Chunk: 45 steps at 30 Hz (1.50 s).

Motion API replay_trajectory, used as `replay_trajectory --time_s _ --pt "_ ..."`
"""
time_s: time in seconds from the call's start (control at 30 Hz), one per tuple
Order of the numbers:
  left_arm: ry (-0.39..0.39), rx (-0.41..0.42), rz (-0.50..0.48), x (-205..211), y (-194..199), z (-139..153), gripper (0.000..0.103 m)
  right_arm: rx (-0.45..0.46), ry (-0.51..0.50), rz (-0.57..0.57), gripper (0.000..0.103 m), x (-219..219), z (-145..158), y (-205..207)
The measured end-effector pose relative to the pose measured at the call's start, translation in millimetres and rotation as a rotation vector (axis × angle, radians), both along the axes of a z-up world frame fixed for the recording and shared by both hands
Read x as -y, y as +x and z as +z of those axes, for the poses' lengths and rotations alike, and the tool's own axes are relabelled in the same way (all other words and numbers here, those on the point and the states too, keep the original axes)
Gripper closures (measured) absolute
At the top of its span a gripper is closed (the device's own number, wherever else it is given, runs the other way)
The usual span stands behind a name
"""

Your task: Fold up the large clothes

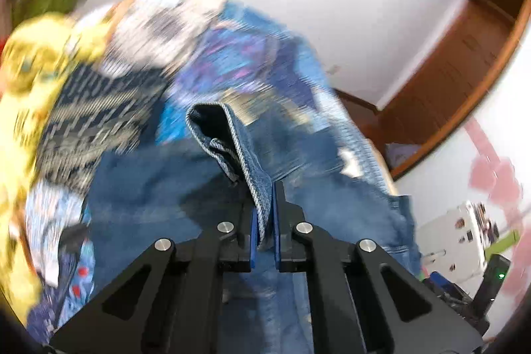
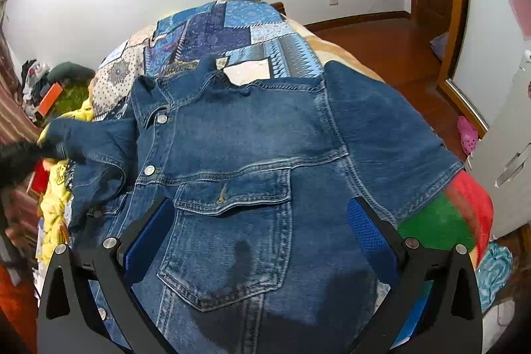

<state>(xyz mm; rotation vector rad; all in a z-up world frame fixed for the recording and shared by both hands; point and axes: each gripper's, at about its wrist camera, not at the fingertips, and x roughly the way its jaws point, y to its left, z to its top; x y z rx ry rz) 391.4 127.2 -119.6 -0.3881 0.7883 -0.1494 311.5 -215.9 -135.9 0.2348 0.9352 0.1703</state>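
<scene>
Pinching denim jacket (image 2: pixel 252 135) cuff: left gripper (image 1: pixel 264 214) | right gripper (image 2: pixel 262 221) spread wide above

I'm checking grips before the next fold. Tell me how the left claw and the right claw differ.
The left claw is shut on a denim jacket edge; the right claw is open, holding nothing. The left view is motion-blurred; the right view is sharp, above the chest pocket. Both have black arms and blue pads.
</scene>
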Motion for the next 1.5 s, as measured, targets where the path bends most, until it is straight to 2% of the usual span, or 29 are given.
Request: replay_trajectory --time_s 0.13,0.27,0.37,0.43,0.57,0.7,0.73,0.8,0.87,0.97,1.07,1.2,1.3,1.4,1.5 --pt "0.053 0.078 -0.109 58.1 10.9 32.1 0.099 0.018 0.015 -0.031 0.000 16.0 6.3 -3.2" --pt "0.066 0.091 -0.221 117.4 27.2 34.4 0.103 0.036 0.019 -0.077 0.000 35.4 13.7 -4.4" --pt "0.076 0.071 -0.310 162.9 34.4 20.3 0.103 0.038 0.029 -0.111 0.000 50.0 17.2 -3.7" --pt "0.081 0.030 -0.353 189.0 41.1 3.3 0.103 0.039 0.029 -0.127 0.000 57.4 18.4 -3.3" --pt "0.078 -0.047 -0.423 222.3 48.2 -23.8 0.103 0.037 0.007 -0.156 0.000 72.1 18.4 -2.5" --pt "0.162 -0.098 -0.459 232.1 39.2 -37.2 0.100 0.025 -0.005 -0.185 0.000 87.4 14.3 -4.9" --pt "0.202 -0.104 -0.456 230.9 36.3 -38.1 0.095 0.019 -0.008 -0.194 0.000 92.1 12.2 -4.8" --pt "0.279 -0.105 -0.439 220.4 30.9 -40.3 0.077 0.009 -0.010 -0.207 0.000 100.0 8.4 -4.8" --pt "0.353 -0.093 -0.405 203.9 23.9 -44.2 0.034 -0.004 0.011 -0.221 0.000 110.0 2.7 -4.4" --pt "0.458 -0.085 -0.338 174.2 16.9 -54.9 0.018 -0.029 0.036 -0.240 0.000 123.3 -6.2 -5.4" --pt "0.564 -0.132 -0.306 154.5 16.7 -76.0 0.016 -0.059 0.012 -0.264 0.000 135.3 -15.5 -3.9" --pt "0.696 -0.206 -0.320 147.2 21.5 -114.9 0.016 -0.093 0.013 -0.280 0.000 147.7 -25.2 -3.1" --pt "0.707 -0.156 -0.345 155.2 23.8 -122.8 0.014 -0.117 0.037 -0.285 0.000 156.3 -32.2 -1.6" --pt "0.787 -0.144 -0.361 175.7 34.9 -134.6 0.014 -0.140 0.076 -0.293 0.000 163.6 -37.8 0.6" --pt "0.851 -0.100 -0.409 198.2 41.6 -138.7 0.032 -0.170 0.149 -0.298 0.000 171.3 -45.9 5.3"
